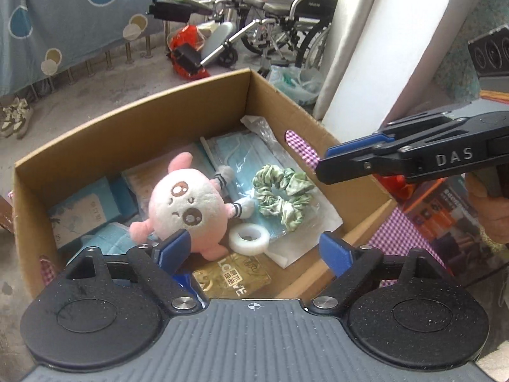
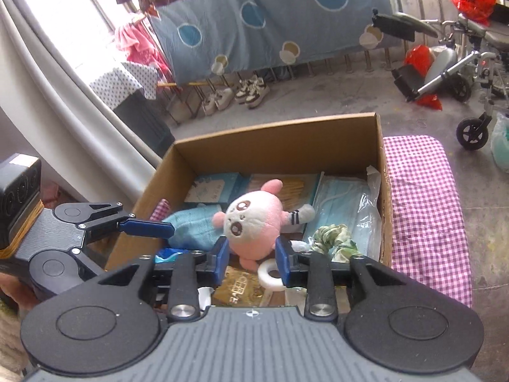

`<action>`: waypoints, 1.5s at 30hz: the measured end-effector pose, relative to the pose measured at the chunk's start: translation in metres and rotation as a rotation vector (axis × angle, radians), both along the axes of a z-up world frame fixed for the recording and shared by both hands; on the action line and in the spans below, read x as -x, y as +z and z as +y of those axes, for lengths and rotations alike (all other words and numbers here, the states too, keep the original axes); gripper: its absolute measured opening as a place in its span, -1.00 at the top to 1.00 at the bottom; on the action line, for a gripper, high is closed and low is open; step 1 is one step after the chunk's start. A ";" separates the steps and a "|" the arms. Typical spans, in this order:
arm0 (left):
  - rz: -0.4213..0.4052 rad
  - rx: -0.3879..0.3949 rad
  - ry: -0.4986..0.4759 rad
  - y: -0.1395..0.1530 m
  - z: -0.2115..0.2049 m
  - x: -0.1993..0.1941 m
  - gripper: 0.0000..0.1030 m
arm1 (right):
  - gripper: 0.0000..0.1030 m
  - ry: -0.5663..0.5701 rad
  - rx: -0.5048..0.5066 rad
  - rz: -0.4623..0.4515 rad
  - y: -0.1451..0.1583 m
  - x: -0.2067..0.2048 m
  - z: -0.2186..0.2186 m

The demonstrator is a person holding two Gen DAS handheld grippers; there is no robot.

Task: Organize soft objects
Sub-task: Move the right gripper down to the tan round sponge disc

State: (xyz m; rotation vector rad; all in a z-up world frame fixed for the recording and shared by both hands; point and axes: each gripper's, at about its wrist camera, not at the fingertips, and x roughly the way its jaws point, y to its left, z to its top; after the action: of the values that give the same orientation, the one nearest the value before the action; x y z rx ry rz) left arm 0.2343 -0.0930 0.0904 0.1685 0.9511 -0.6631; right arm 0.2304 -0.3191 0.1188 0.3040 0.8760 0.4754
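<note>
1. Stage: pink plush toy (image 1: 187,200) already lying inside the cardboard box (image 1: 127,137), on top of packets of blue face masks (image 1: 245,156); green scrunchie (image 1: 280,197) and white tape roll (image 1: 249,238) beside it, also inside. Judged mostly done; any soft items left outside not visible.
2. Left gripper (image 1: 254,251): jaws spread wide, empty, above the near rim; toy just ahead of the left-hand jaw.
3. Right gripper (image 2: 253,258): jaws partly open, framing the toy's lower body without pressing; nothing held.
4. Toy: round pale face, pink ears and limbs, striped grey arm, lying tilted, face up.
</note>
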 end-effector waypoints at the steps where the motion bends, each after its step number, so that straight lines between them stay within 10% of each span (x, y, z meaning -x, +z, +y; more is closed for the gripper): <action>1: -0.017 0.013 0.005 0.008 0.006 0.009 -0.80 | 0.13 -0.010 -0.019 -0.019 0.005 0.012 -0.003; 7: -0.073 0.072 0.036 0.024 0.044 0.073 -0.90 | 0.13 -0.050 -0.145 -0.034 0.003 0.082 -0.013; 15: -0.001 0.003 0.040 -0.049 0.028 0.132 -0.85 | 0.14 -0.143 -0.216 0.135 -0.083 0.135 -0.001; 35: -0.069 -0.281 -0.178 -0.141 -0.067 0.124 -0.12 | 0.30 -0.152 -0.129 0.269 -0.162 0.119 0.015; 45: -0.040 -0.233 -0.206 -0.144 -0.067 0.124 -0.11 | 0.31 -0.119 -0.108 0.268 -0.163 0.107 0.023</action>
State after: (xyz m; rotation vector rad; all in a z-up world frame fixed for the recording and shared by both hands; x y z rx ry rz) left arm 0.1101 -0.1602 -0.0538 0.4894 0.9793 -0.7343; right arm 0.1230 -0.2956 -0.0445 0.5245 1.0877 0.3768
